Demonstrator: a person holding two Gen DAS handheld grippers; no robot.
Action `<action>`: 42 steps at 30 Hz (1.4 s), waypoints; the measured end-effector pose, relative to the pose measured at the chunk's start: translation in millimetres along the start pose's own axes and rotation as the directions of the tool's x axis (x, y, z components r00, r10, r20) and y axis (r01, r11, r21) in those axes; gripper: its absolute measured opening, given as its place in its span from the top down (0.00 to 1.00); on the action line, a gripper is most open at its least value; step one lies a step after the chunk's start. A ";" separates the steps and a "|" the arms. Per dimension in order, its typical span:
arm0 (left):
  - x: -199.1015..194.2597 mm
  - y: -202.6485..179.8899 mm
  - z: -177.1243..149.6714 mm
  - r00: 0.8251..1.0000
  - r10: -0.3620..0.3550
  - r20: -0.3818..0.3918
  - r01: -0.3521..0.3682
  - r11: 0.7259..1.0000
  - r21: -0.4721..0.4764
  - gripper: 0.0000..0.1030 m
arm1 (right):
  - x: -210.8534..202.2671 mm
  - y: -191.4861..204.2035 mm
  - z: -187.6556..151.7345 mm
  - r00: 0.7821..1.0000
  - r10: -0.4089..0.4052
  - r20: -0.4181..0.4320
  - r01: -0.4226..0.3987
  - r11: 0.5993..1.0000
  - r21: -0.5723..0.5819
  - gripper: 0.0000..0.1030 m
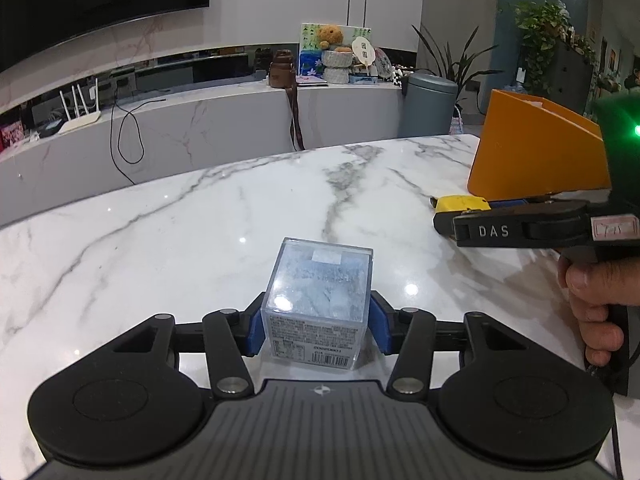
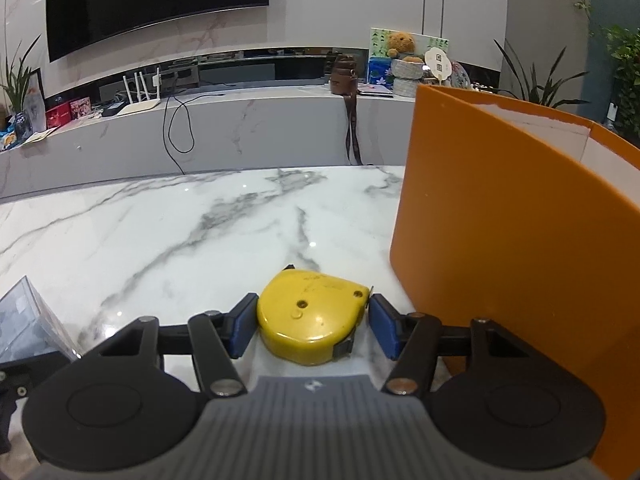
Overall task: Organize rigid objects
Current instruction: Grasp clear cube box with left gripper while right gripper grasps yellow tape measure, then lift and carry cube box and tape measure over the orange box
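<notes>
A clear plastic cube box [image 1: 318, 300] with a barcode label stands on the white marble table [image 1: 200, 220]. My left gripper [image 1: 318, 326] has its blue pads against both sides of the box. A yellow tape measure [image 2: 312, 314] lies flat on the table. My right gripper [image 2: 312, 326] brackets it, the left pad touching and the right pad at its edge with a thin gap. In the left wrist view the right gripper [image 1: 444, 210] and the tape measure [image 1: 460, 203] show at the right. The clear box [image 2: 28, 320] shows at the left of the right wrist view.
An orange open-top bin [image 2: 512, 248] stands just right of the tape measure, also in the left wrist view [image 1: 536, 148]. Beyond the table edge is a low marble console [image 1: 200, 120] with a router, cables and ornaments. A grey bin [image 1: 428, 104] stands behind.
</notes>
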State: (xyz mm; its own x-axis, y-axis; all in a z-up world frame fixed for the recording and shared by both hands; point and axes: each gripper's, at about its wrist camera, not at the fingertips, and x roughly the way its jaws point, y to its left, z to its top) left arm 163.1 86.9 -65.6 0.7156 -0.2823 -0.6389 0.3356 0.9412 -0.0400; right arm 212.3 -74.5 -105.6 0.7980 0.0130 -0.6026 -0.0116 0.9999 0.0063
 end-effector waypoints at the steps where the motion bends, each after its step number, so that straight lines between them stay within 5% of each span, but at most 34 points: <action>1: -0.6 -0.3 0.5 1.000 0.002 -0.003 -0.002 1.000 -0.003 0.45 | 0.0 0.7 -0.1 1.000 0.004 0.000 -0.004 1.000 -0.005 0.43; 24: -36.0 -21.6 35.1 0.997 0.035 0.073 -0.037 0.999 0.020 0.48 | -45.2 9.0 23.5 0.994 0.086 0.075 -0.082 0.995 -0.052 0.44; 42: -57.0 -84.1 69.1 0.993 -0.004 0.121 -0.007 0.996 0.094 0.48 | -133.9 -49.7 61.0 0.978 0.175 0.117 -0.170 0.984 -0.051 0.44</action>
State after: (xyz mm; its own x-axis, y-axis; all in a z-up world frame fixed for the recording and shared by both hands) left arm 136.4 11.0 27.3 0.7831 -0.3070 -0.5409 0.3867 0.9215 0.0368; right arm 142.8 -125.8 23.5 0.8484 0.1876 -0.4950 -0.1774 0.9818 0.0680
